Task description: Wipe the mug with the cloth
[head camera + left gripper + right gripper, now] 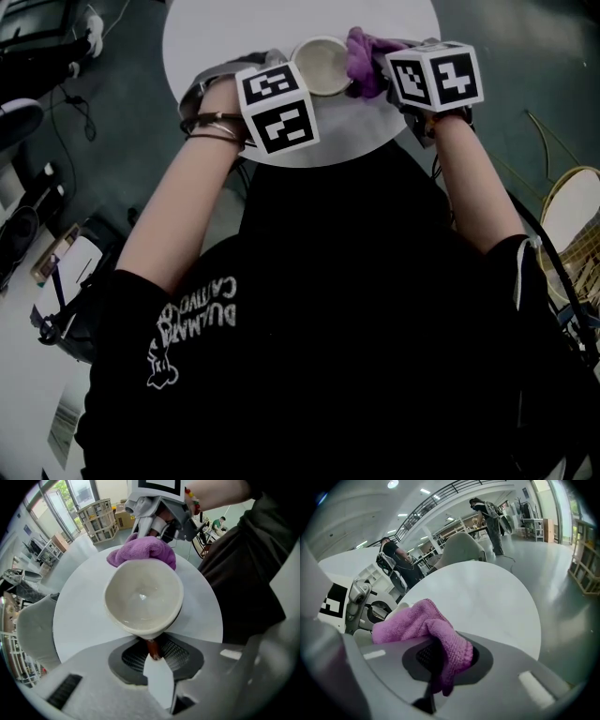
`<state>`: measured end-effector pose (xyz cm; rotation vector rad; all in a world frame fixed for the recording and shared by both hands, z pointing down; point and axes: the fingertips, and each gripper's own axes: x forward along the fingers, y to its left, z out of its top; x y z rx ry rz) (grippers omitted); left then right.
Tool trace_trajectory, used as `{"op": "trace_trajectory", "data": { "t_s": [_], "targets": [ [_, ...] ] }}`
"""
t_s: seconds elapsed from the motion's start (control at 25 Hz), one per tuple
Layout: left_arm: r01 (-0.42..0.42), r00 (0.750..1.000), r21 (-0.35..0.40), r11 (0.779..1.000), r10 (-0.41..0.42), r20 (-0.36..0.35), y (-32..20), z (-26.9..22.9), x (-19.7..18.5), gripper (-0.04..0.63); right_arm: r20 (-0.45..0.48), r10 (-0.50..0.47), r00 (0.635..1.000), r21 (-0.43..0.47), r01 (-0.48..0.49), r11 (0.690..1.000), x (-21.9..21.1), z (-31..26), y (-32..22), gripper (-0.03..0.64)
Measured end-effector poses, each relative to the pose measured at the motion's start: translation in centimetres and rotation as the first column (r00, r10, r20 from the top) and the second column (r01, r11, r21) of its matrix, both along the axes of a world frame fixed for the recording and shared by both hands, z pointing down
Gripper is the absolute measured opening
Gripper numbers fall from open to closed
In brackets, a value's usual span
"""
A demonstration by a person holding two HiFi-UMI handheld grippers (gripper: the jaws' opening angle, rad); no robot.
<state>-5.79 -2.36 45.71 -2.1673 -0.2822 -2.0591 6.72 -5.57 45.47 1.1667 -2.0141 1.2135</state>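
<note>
at the left of the head view, the left gripper [277, 109] points down over the near edge of a round white table [216, 37], with bracelets [214, 127] on the wrist behind it. in its own view the jaws are clamped on the thin brown handle [152, 647] of the mug [143, 597], so the mug is grasped by that handle alone. the mug is cream-white, its mouth open toward the camera above, and it sits over the table just past the left gripper's tips; whether its base touches the tabletop cannot be told. to its right, touching its far rim in the left gripper view, is the bunched purple cloth [143, 551], pressed against the side of the mug that faces away from the handle. further right, the right gripper [436, 656] comes in tilted downward, its jaws clenched on a fold of the cloth, with a short tail hanging below the pads and the larger bunch spreading toward the mug. in the right gripper view a pale chair [461, 548] stands beyond the table, and two people [487, 513] stand far off in the hall
</note>
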Motion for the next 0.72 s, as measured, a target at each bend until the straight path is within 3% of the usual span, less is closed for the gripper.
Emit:
{"op": "trace_trajectory", "data": {
  "t_s": [0.72],
  "targets": [
    [-0.164, 0.985, -0.016, 0.986, 0.165, 0.051, -0.3, 0.1, -0.1, 0.072, -0.089, 0.009, 0.996, -0.049, -0.013, 0.999, 0.2, 0.6, -2.0, 0.040]
  ]
}}
